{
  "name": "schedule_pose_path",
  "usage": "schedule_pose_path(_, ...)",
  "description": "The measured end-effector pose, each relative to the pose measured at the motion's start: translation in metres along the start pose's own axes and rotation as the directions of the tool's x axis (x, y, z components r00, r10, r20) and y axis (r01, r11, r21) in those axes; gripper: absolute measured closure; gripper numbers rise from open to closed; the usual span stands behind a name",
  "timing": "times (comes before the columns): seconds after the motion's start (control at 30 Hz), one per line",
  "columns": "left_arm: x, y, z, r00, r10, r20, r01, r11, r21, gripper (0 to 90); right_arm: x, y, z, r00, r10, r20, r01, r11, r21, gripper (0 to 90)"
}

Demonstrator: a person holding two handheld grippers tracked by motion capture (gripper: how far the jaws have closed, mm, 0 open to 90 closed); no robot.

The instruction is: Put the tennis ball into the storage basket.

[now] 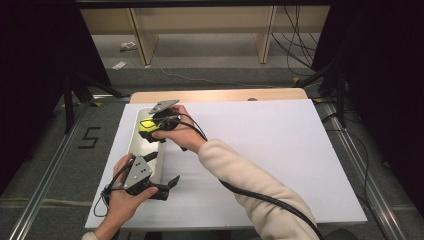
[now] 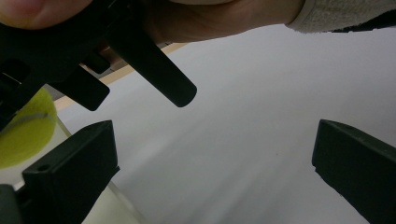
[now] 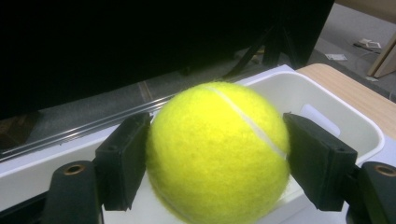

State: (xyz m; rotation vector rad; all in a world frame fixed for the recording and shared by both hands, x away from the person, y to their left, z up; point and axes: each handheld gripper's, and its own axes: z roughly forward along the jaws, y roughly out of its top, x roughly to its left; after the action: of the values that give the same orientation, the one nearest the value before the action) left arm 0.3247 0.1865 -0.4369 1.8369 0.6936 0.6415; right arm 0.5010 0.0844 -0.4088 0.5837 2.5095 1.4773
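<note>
Tabletop (image 1: 280,150) w/ white sheet over it, wood edge at far side. White bin (image 3: 327,105), long and shallow, sits at the sheet's left edge. Right gripper (image 1: 156,126) is over the bin's far end, jaws clenched on a yellow tennis ball (image 3: 218,151), one jaw each side, ball just above the bin's inside. Left gripper (image 1: 170,184) is near the bin's near end, just beside it over the sheet, jaws spread wide, nothing btwn them.
</note>
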Motion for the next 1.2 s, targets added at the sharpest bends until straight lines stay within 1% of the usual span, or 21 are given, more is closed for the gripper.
schedule_pose_path(0.3, 0.0, 0.0, 0.0, 1.0, 0.001, 0.0, -0.001, 1.0, -0.001, 0.0, 0.002, 0.0, 0.005, 0.9999, 0.009, -0.007, -0.009, 1.0, 0.013, 27.1)
schedule_pose_path(0.77, 0.0, 0.0, 0.0, 1.0, -0.001, -0.001, 0.001, 1.0, 0.0, 0.0, 0.004, 0.0, 0.01, 0.9997, 0.01, -0.023, -0.009, 1.0, 0.028, 27.0)
schedule_pose_path(0.87, 0.0, 0.0, 0.0, 1.0, 0.0, -0.001, 0.0, 1.0, -0.001, 0.0, 0.004, 0.0, 0.011, 0.9997, 0.002, -0.025, -0.001, 0.999, 0.032, 26.9)
schedule_pose_path(1.13, 0.0, 0.0, -0.001, 1.0, 0.002, -0.001, -0.002, 1.0, -0.001, 0.0, 0.005, -0.003, 0.014, 0.9997, 0.001, -0.025, 0.001, 0.999, 0.047, 26.9)
schedule_pose_path(1.2, 0.0, 0.0, -0.001, 1.0, 0.003, -0.001, -0.003, 1.0, -0.001, 0.0, 0.005, -0.003, 0.015, 0.9997, -0.007, -0.025, 0.008, 0.999, 0.049, 26.9)
